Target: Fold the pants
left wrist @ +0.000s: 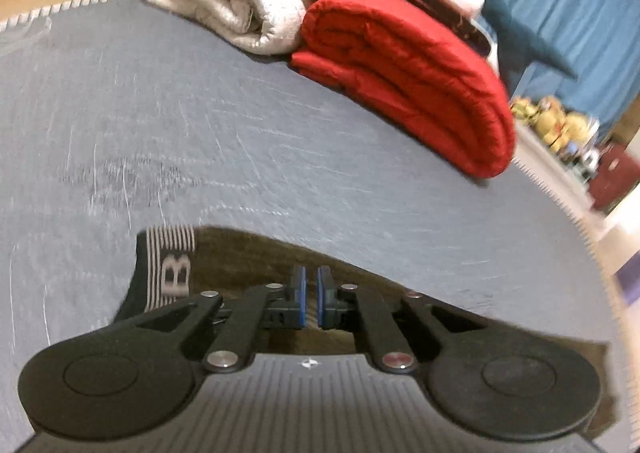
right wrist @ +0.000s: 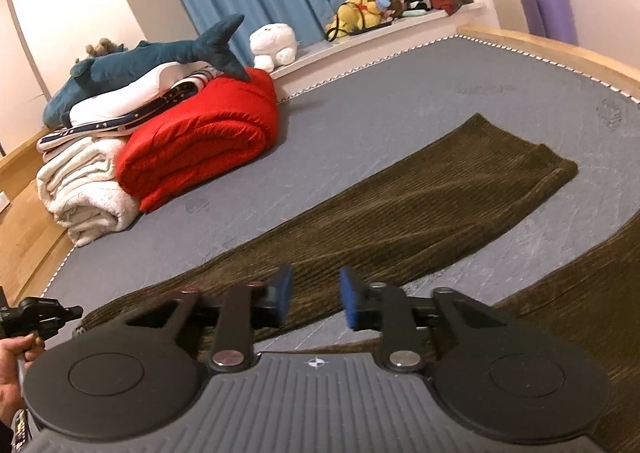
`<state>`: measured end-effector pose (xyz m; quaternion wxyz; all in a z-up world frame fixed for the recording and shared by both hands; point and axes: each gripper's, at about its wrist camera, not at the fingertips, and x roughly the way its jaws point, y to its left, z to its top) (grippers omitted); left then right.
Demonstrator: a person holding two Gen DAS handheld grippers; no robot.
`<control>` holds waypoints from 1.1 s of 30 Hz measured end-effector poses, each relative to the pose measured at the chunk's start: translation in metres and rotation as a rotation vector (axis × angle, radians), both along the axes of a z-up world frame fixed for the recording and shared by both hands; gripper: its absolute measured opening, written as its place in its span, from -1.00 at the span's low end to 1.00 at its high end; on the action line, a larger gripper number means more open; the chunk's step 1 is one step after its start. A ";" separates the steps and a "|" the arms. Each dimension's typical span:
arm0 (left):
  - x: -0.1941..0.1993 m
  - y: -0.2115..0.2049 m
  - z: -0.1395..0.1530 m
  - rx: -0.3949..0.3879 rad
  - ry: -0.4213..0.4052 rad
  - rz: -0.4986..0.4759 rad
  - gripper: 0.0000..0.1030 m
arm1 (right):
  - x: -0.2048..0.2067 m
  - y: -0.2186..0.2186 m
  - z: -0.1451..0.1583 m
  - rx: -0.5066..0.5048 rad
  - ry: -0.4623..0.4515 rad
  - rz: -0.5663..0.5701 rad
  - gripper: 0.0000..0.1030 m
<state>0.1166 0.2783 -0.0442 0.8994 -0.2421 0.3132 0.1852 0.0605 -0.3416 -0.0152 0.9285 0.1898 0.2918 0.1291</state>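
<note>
Your left tongs hide the pants beneath; toys blurred; second pant leg cropped at the right edge.

Dark olive corduroy pants, spread flat on grey mattress, legs apart

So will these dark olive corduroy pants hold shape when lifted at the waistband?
Probably not: the dark olive corduroy pants lie limp and rippled on the grey mattress, so they likely drape. The ribbed cloth probably grips, not slips.
</note>
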 end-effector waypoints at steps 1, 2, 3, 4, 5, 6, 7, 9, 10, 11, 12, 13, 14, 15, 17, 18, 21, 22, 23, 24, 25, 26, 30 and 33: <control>0.008 0.002 -0.005 0.020 0.002 -0.001 -0.73 | 0.000 -0.001 0.000 0.000 0.000 -0.002 -0.51; 0.014 0.003 -0.008 0.032 0.003 0.001 -0.66 | 0.002 -0.002 0.000 0.001 0.002 0.001 -0.51; 0.022 0.006 -0.013 0.042 0.003 0.006 -0.48 | 0.003 -0.003 0.000 0.003 0.008 0.004 -0.50; 0.027 0.009 -0.017 0.053 0.001 0.012 -0.22 | 0.004 -0.003 -0.001 0.006 0.014 0.008 -0.48; 0.033 0.013 -0.019 0.065 -0.004 0.019 -0.11 | 0.006 -0.003 -0.002 0.011 0.020 0.012 -0.46; 0.039 0.017 -0.022 0.081 -0.010 0.016 0.11 | 0.007 -0.003 -0.002 0.015 0.028 0.017 -0.46; 0.044 0.020 -0.024 0.090 -0.010 0.001 0.29 | 0.008 -0.001 -0.003 0.015 0.034 0.020 -0.46; 0.055 0.026 -0.031 0.094 0.005 -0.059 0.47 | 0.010 0.001 -0.003 0.011 0.041 0.030 -0.45; 0.059 0.028 -0.035 0.096 0.013 -0.088 0.51 | 0.010 0.003 -0.003 0.007 0.042 0.036 -0.45; 0.062 0.030 -0.037 0.100 0.014 -0.112 0.55 | 0.011 0.004 -0.003 0.001 0.041 0.042 -0.45; 0.064 0.031 -0.040 0.109 0.014 -0.138 0.65 | 0.012 0.005 -0.003 -0.006 0.041 0.048 -0.44; 0.066 0.031 -0.042 0.115 0.019 -0.167 0.67 | 0.012 0.006 -0.002 -0.011 0.041 0.053 -0.43; 0.069 0.031 -0.046 0.112 0.029 -0.204 0.67 | 0.013 0.007 -0.002 -0.014 0.041 0.056 -0.40; 0.071 0.032 -0.050 0.101 0.041 -0.238 0.69 | 0.014 0.007 -0.002 -0.014 0.043 0.056 -0.38; 0.074 0.024 -0.056 0.141 0.083 -0.302 0.72 | 0.015 0.006 -0.002 -0.008 0.050 0.053 -0.37; 0.074 0.018 -0.058 0.187 0.099 -0.328 0.71 | 0.017 0.006 -0.002 -0.002 0.055 0.052 -0.37; 0.074 0.005 -0.065 0.305 0.133 -0.367 -0.04 | 0.019 0.006 -0.004 0.007 0.069 0.050 -0.33; 0.074 0.004 -0.067 0.331 0.150 -0.367 -0.38 | 0.020 0.006 -0.005 0.006 0.072 0.050 -0.33; 0.073 0.005 -0.067 0.329 0.151 -0.363 -0.50 | 0.020 0.007 -0.005 0.004 0.075 0.050 -0.32; 0.070 0.009 -0.066 0.308 0.138 -0.359 -0.72 | 0.021 0.009 -0.005 0.000 0.078 0.049 -0.32; 0.069 0.010 -0.064 0.304 0.131 -0.357 -0.86 | 0.020 0.009 -0.006 -0.003 0.078 0.048 -0.32; 0.066 0.011 -0.061 0.303 0.123 -0.360 -0.87 | 0.020 0.010 -0.006 -0.008 0.078 0.046 -0.32; 0.049 0.003 -0.034 0.324 0.077 -0.379 -0.93 | 0.020 0.009 -0.005 -0.026 0.081 0.031 -0.32; 0.026 -0.010 0.000 0.337 0.034 -0.403 -0.93 | 0.019 0.005 -0.005 -0.030 0.083 0.010 -0.32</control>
